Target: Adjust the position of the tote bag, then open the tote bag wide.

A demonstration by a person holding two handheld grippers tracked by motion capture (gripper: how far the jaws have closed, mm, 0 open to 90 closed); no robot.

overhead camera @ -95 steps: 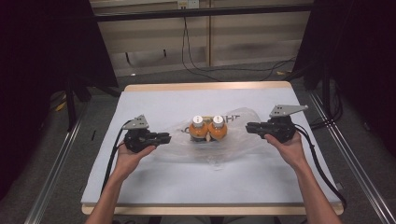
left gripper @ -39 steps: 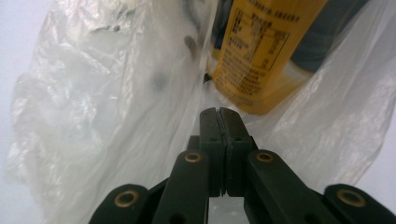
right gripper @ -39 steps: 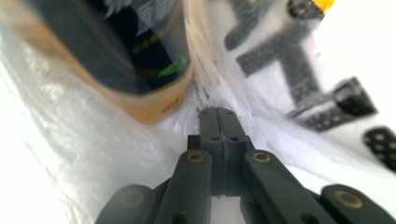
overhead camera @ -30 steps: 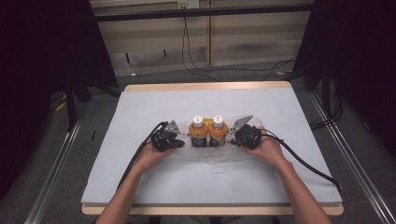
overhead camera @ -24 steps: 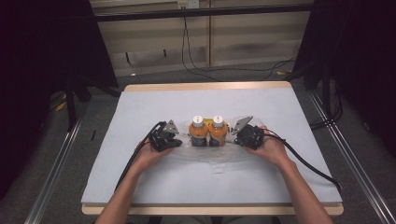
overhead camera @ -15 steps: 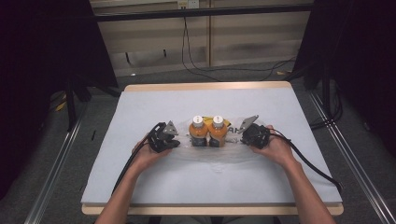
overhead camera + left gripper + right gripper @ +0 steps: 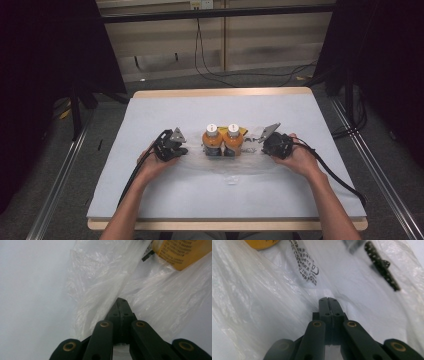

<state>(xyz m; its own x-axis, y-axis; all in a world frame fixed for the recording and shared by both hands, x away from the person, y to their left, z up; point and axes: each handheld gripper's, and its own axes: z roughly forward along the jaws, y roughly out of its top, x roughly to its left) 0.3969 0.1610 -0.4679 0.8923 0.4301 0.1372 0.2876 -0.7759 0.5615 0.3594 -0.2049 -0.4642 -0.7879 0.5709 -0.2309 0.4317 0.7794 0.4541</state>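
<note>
- Pale blue-grey cloth covers the table (image 7: 150, 200), smooth and matte, with a wooden edge showing at the far and near sides.
- Clear plastic bag (image 7: 235, 167) lies flat across the middle of the table, thin, crinkled and glossy; its long axis runs from one gripper to the other, so each tool holds one end.
- Two orange bottles (image 7: 223, 141) with white caps stand upright and touching, side by side inside the bag, between the two grippers and about equally near each.
- From the left gripper (image 7: 181, 150) the bottles lie just ahead and to its right; in the left gripper view an orange label (image 7: 178, 252) sits beyond the jaw tips, up and to the right.
- From the right gripper (image 7: 261, 145) the bottles lie just ahead and to its left; in the right gripper view black print on the film (image 7: 305, 267) lies just past the tips.
- Left jaws are closed together on a fold of the film, which bunches into a ridge at their tips.
- Right jaws are pressed together too, apparently pinching the film, which pulls taut in creases around them.
- Judging by this, any lift or spread turns on both ends rising evenly, or the bottles could tip.
</note>
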